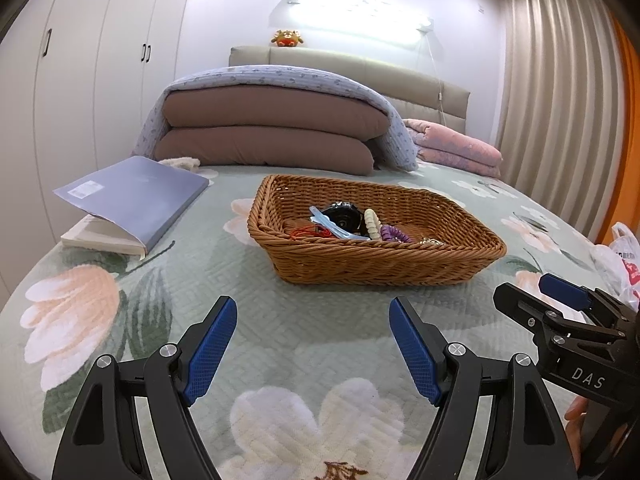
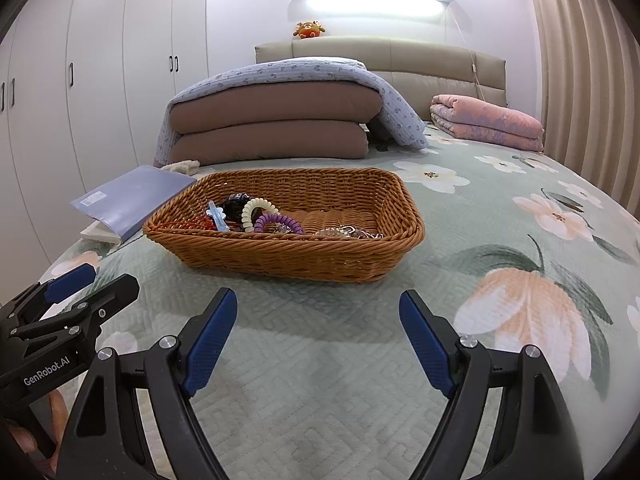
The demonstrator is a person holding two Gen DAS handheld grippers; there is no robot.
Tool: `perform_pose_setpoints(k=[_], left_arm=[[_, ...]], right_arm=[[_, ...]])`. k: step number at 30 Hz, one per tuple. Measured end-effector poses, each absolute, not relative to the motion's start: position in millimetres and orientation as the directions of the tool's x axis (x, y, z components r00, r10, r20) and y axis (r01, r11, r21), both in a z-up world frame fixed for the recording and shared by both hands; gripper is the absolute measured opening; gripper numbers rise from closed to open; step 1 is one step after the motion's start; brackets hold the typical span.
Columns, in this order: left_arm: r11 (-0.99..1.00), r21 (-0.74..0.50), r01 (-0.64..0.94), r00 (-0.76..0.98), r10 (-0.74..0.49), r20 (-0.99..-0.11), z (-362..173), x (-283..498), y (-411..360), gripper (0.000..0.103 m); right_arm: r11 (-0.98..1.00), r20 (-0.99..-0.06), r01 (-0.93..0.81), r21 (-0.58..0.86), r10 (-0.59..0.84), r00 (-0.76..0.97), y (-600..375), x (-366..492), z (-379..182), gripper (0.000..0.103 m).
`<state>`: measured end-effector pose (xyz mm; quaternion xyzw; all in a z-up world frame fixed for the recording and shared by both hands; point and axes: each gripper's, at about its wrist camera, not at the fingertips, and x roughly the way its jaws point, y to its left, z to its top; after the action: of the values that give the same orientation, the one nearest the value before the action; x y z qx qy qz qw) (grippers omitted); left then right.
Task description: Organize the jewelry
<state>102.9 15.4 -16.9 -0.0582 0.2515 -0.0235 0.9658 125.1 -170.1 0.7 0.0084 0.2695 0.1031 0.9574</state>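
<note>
Left hand-held gripper (image 1: 313,308) released, right hand-held gripper (image 2: 318,302) released, wicker basket (image 2: 280,254) ahead, book (image 1: 132,200) beside it

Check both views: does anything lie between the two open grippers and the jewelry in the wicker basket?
Only the basket's near wall. Bare quilt lies between both grippers, left and right, and the basket; the jewelry sits behind that rim. The book lies off to the left.
</note>
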Motion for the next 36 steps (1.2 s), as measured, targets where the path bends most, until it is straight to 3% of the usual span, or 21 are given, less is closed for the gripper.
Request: perform_pose_setpoints(k=[36], left_arm=[[0.992, -0.122, 0.021, 0.874, -0.077, -0.479, -15.7, 101.8, 14.5, 0.080]], right_arm=[[0.976, -0.517, -0.199, 0.084, 0.213, 0.829, -170.3, 124.9, -0.4, 0.085]])
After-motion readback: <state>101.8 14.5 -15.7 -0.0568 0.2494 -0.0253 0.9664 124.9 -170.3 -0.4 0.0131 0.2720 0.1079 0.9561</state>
